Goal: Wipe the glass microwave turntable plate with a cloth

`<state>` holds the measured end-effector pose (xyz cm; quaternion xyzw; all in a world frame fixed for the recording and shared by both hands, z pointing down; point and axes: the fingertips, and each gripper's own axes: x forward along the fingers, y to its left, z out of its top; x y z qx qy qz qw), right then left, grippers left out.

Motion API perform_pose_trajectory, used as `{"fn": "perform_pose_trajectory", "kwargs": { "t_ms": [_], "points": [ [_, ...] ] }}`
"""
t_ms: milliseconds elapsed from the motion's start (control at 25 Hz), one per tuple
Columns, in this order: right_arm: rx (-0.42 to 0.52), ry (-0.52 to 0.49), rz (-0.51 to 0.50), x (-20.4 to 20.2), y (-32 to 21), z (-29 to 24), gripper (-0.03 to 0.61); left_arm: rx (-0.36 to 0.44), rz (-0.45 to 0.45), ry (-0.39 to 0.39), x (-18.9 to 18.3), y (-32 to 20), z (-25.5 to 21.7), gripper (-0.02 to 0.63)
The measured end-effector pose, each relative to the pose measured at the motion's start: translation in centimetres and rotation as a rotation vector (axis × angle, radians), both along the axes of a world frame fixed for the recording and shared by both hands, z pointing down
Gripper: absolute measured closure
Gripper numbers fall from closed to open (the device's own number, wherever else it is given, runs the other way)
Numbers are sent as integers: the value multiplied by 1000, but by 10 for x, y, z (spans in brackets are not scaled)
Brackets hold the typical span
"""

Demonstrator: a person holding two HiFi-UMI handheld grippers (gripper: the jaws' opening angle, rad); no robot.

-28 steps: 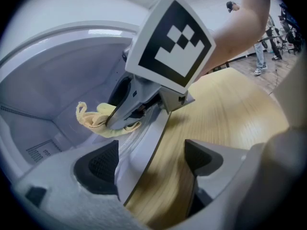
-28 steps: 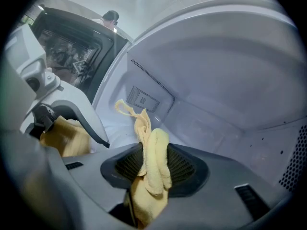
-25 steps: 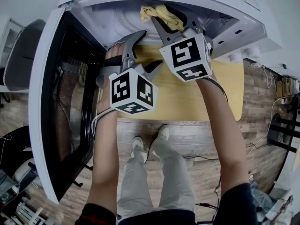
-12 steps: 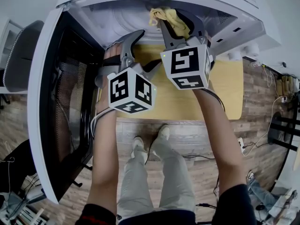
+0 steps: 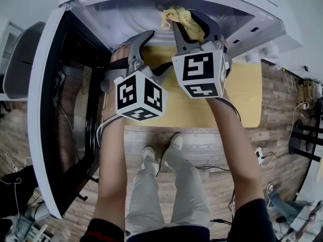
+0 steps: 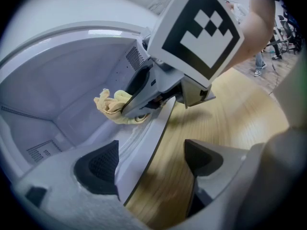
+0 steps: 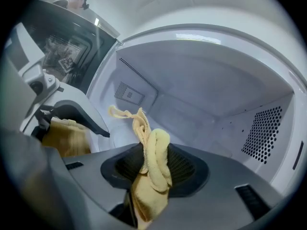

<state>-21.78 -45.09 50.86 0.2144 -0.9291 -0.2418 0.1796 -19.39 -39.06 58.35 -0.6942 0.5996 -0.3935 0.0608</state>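
Cloth [image 5: 174, 15] is squeezed tight in the right claw [image 5: 191, 23], held inside the microwave [image 7: 201, 80] to reach the plate. The plate is hard to see, likely under it. The left claw [image 6: 151, 163] is wide open, holding nothing.

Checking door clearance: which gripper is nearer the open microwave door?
Left. The left gripper sits at the cavity's front edge, next to the door; the right gripper, shut on the yellow cloth, is farther over, inside the cavity.
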Motion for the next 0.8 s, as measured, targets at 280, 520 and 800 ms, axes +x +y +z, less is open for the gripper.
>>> {"fn": "perform_pose_trajectory", "kwargs": {
  "t_ms": [280,520,800],
  "points": [
    [-14,10,-4,-7,-5,1,428,1,0,-2,0,0,0,192],
    [-32,18,-20,-16,-7,2,430,-2,-1,1,-1,0,1,190],
    [-59,17,-60,-32,-6,2,430,-2,0,1,-1,0,1,190]
  ]
}}
